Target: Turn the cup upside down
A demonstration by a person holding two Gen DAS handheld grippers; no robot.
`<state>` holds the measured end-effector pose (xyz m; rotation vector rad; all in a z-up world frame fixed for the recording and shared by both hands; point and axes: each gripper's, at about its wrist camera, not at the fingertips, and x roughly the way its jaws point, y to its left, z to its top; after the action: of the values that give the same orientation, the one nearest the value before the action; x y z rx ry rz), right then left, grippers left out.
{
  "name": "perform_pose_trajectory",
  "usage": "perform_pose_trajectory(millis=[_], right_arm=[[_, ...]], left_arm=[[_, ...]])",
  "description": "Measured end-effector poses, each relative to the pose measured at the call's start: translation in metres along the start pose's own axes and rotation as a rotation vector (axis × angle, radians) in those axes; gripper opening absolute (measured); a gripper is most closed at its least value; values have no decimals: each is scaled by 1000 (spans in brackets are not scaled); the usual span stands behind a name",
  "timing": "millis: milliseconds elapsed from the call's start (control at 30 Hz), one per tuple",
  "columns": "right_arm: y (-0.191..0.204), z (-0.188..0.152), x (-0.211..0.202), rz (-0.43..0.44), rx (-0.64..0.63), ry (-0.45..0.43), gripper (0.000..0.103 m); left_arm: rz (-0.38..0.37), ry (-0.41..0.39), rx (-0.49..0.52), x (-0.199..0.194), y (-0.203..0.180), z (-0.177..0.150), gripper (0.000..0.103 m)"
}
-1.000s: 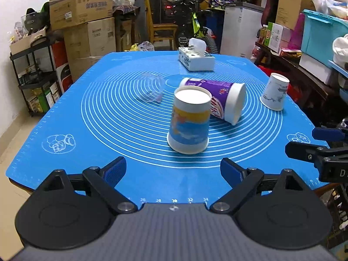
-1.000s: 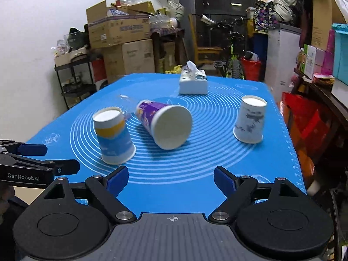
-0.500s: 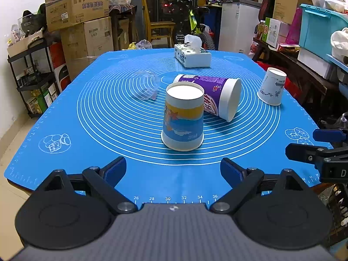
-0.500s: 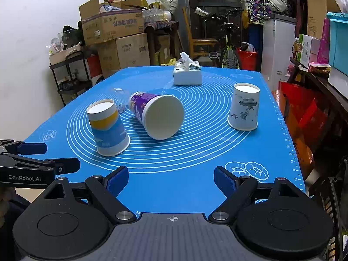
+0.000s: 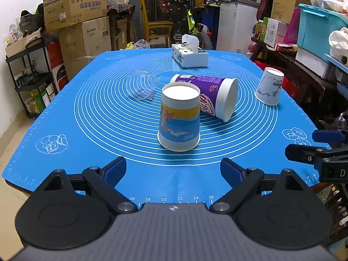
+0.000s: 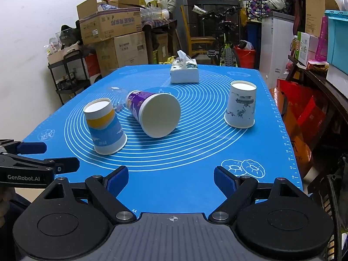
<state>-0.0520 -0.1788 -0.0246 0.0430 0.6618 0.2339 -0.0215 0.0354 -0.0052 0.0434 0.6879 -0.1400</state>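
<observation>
A blue and yellow paper cup (image 5: 179,117) stands upside down on the blue mat (image 5: 104,117); it also shows in the right wrist view (image 6: 104,126). A purple cup (image 5: 208,96) lies on its side behind it, its mouth toward the right (image 6: 155,113). A white patterned cup (image 5: 269,86) stands upside down at the right (image 6: 241,104). A clear plastic cup (image 5: 142,84) lies on its side at the left. My left gripper (image 5: 173,169) is open and empty near the mat's front edge. My right gripper (image 6: 171,179) is open and empty to its right.
A tissue box (image 5: 189,54) stands at the mat's far end. Cardboard boxes (image 5: 76,8) and a black shelf (image 5: 26,71) stand at the left. Shelves with boxes (image 5: 304,50) line the right side. A bicycle (image 6: 226,43) and a chair (image 5: 156,30) stand behind the table.
Both grippers have drawn back toward the mat's front edge, so the cups look farther away. The cups have not moved.
</observation>
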Motion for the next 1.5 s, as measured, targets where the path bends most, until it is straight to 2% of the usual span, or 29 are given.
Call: perform_pose_trajectory(millis=[1500], right_arm=[[-6,-3,-1,-2,14,14,87]], left_arm=[[0,2,6,-1,-2,2,93]])
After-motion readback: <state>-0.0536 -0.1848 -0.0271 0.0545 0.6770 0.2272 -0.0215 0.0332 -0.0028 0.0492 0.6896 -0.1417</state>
